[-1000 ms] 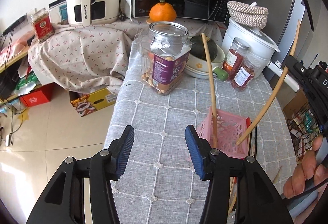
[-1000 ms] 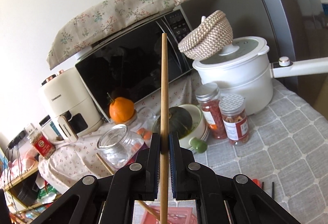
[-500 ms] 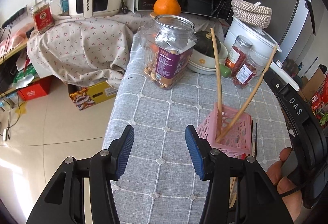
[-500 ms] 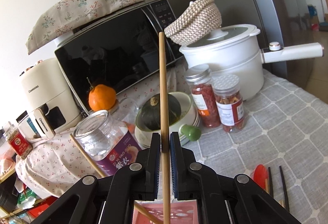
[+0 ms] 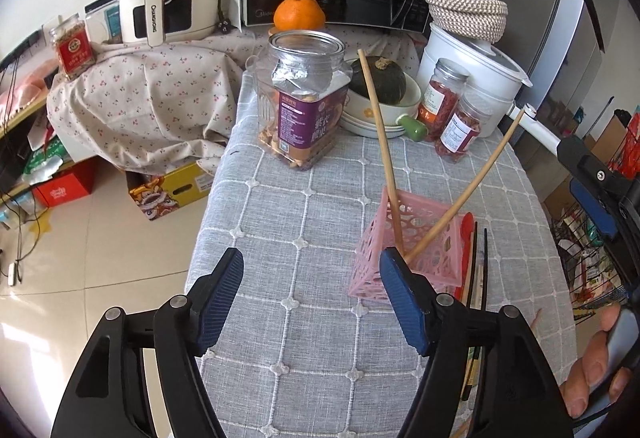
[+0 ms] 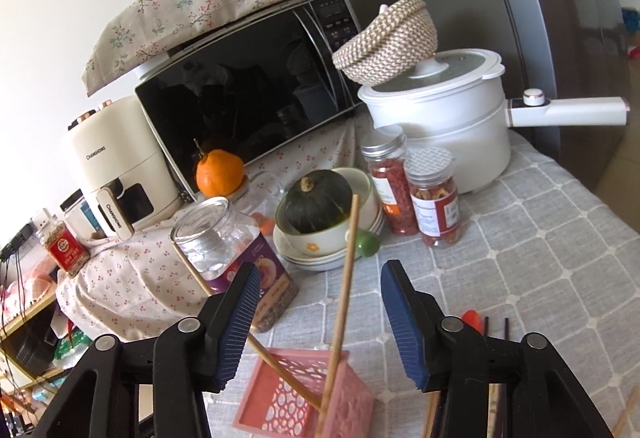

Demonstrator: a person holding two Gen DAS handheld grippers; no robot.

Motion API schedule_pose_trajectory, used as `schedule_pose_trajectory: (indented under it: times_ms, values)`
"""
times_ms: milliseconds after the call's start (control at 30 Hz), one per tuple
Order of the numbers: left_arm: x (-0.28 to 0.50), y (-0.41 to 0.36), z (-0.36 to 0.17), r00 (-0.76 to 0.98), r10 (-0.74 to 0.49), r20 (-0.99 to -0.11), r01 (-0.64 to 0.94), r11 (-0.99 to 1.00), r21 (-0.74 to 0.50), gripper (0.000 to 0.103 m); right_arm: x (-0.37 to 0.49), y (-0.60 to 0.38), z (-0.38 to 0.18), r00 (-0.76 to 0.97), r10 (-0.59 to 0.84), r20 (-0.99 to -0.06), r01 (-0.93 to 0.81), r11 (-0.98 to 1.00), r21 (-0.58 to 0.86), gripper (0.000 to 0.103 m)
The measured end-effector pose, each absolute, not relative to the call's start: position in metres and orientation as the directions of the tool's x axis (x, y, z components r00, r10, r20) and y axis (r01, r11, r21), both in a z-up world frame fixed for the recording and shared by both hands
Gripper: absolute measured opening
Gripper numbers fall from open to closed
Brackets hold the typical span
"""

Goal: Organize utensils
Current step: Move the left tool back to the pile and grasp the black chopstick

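The left gripper hovers over the grey tablecloth, its jaws opening with nothing between them. Just to its right, a pink basket stands on the cloth with two wooden chopsticks leaning apart inside it. The right gripper is above the basket, its jaws opening, one chopstick standing free between them, untouched.

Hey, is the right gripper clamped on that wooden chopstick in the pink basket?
No, the right gripper is opening, and the wooden chopstick stands free between its pads, leaning in the pink basket.
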State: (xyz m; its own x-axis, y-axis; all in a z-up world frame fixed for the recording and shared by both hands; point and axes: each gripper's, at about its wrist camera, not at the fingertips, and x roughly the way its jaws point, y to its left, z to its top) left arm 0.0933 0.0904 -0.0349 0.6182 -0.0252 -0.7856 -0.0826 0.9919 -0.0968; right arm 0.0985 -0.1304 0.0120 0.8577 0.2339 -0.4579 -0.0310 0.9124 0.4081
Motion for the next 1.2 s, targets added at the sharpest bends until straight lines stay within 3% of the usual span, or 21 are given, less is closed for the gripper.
schedule_pose_trajectory:
  times_ms: [400, 733, 1067, 1167, 1200]
  values:
    - [0.073, 0.055, -0.034, 0.601, -0.095, -0.793, 0.021, 0.994, -0.103, 0.080, 0.067, -0.197, 0.002, 0.730, 0.227, -0.644, 0.028, 0.932, 0.361, 0.081]
    - [0.068, 0.010, -0.068, 0.463, -0.154, -0.873, 0.156, 0.984, -0.091, 0.082, 0.058, -0.231, -0.037, 0.540, 0.236, -0.808, 0.079, 0.942, 0.327, 0.085]
    - [0.078, -0.052, -0.092, 0.335, -0.233, -0.913, 0.242, 0.958, -0.155, 0.082, 0.053, -0.271, -0.067, 0.413, 0.180, -0.893, 0.148, 0.954, 0.261, 0.085]
    - [0.087, -0.071, -0.094, 0.328, -0.259, -0.909, 0.270, 0.947, -0.172, 0.075, 0.054, -0.285, -0.074, 0.384, 0.166, -0.908, 0.168, 0.955, 0.246, 0.085]
    - [0.091, -0.076, -0.095, 0.330, -0.269, -0.905, 0.274, 0.945, -0.181, 0.061, 0.055, -0.288, -0.075, 0.380, 0.167, -0.910, 0.166, 0.955, 0.245, 0.085]
